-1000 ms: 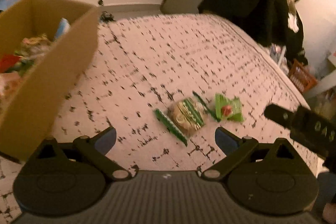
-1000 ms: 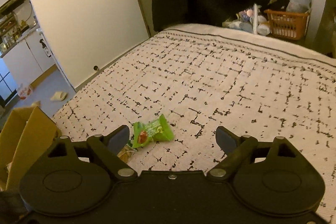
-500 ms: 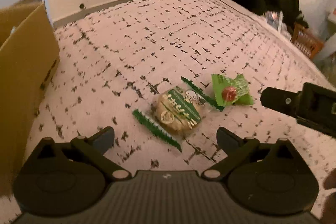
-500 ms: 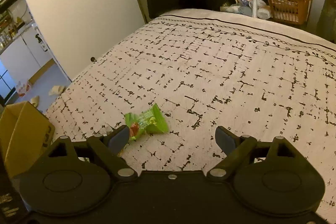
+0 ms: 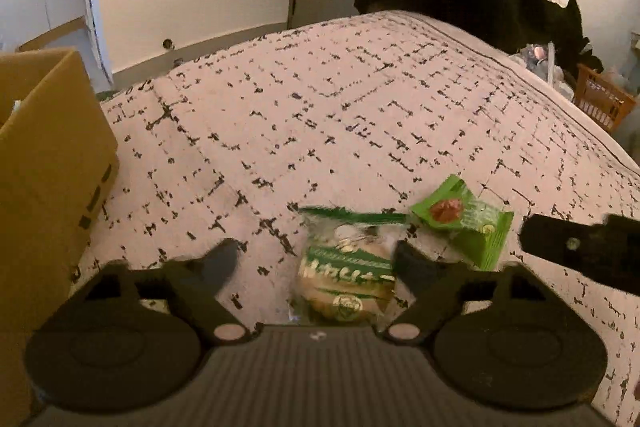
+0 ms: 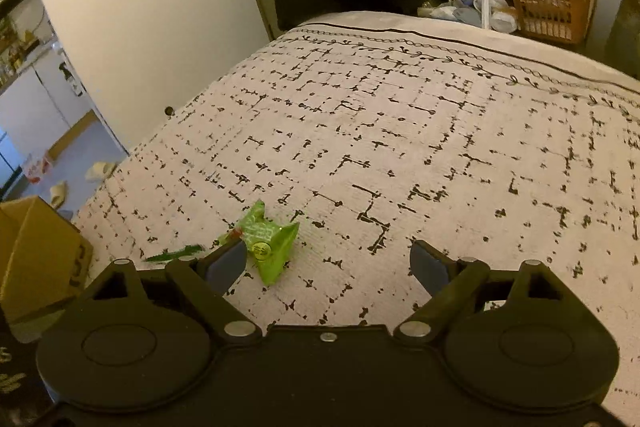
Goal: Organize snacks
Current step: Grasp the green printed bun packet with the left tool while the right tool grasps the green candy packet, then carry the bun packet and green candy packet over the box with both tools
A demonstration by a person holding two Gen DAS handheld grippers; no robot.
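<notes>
Two snacks lying on the patterned bedspread [image 5: 360,115], near the bed's front corner. Nearest: a clear, green-striped wrapped pastry [image 5: 346,277], round and pale brown inside, with crimped green seals at both ends. Just beside it, to its right in the left wrist view, a small bright green candy packet [image 5: 466,223] with a red fruit picture, puffed and creased. Open cardboard box [image 5: 48,163] standing at the bed's left edge, judged the place for sorted snacks.

Left gripper [image 5: 316,259] low over the pastry, jaws closing, the pastry between them but offset: right finger over the wrapper's right edge, left finger well clear on bare bedspread. No squeeze on it visible yet. Right gripper [image 6: 328,261] spread wide and holding nothing, the candy packet [image 6: 268,247] touching or just beside its left finger rather than centred.

Handling, as a judgement: both very light, wrappers slick and crinkly, likely to slide on the soft cover instead of seating. Pastry soft and crushable, so a gentle pinch across the middle of the body, not the thin seal fins. Candy packet springy with trapped air; best taken across its narrow waist. Soft bedspread giving under the fingertips, so risk of pinching cloth along with the wrapper.
</notes>
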